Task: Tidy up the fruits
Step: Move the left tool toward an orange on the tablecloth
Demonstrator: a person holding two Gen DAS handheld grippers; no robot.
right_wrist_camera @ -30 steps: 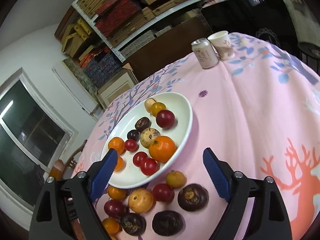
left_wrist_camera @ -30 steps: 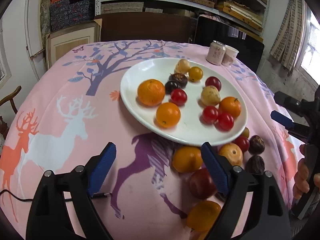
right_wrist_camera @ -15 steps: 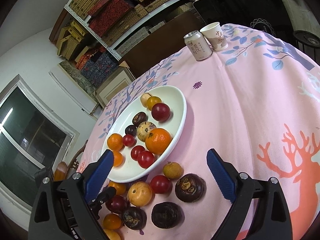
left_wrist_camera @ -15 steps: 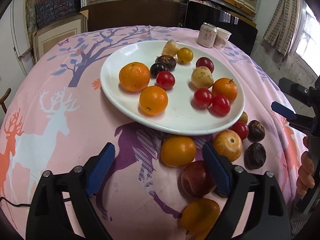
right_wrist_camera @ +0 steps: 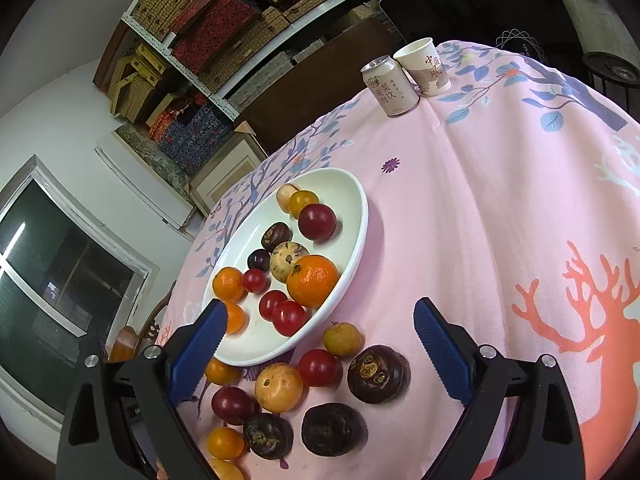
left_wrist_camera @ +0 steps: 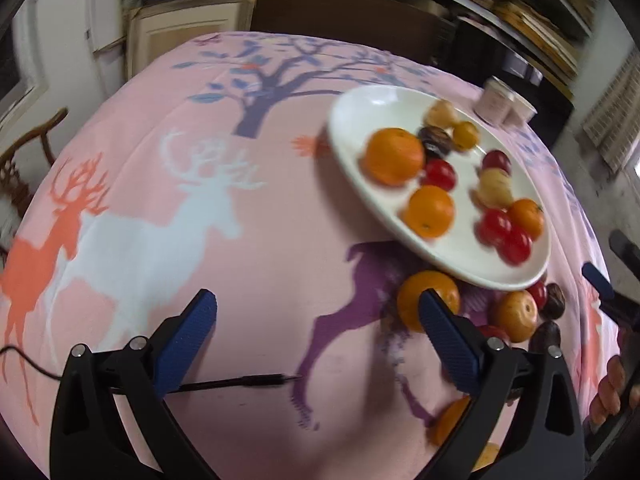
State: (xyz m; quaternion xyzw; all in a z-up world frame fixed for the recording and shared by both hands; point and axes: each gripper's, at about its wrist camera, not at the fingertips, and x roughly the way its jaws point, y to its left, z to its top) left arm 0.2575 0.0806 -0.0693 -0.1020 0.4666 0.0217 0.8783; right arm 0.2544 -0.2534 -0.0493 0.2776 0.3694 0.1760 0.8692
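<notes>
A white plate [left_wrist_camera: 352, 120] [right_wrist_camera: 356, 216] holds oranges [right_wrist_camera: 312, 286], red tomatoes [right_wrist_camera: 288, 318] and several other fruits. More fruit lies loose on the pink cloth by its near edge: an orange [left_wrist_camera: 416, 292], a yellow fruit [right_wrist_camera: 279, 387], a tomato [right_wrist_camera: 318, 367] and dark fruits [right_wrist_camera: 378, 374]. My left gripper [left_wrist_camera: 316, 304] hangs over bare cloth left of the plate, jaws opening, nothing between them. My right gripper [right_wrist_camera: 320, 312] stands open above the loose fruit, touching none.
A drink can [right_wrist_camera: 390, 86] and a paper cup [right_wrist_camera: 424, 66] stand at the far edge of the table. A thin black cable [left_wrist_camera: 240, 382] lies on the cloth under the left gripper. A wooden chair [left_wrist_camera: 24, 168] stands left; shelves fill the back wall.
My left gripper swung left, so the plate and loose fruit slid to the right of its view, and its jaws spread wider. The right gripper stayed almost still.
</notes>
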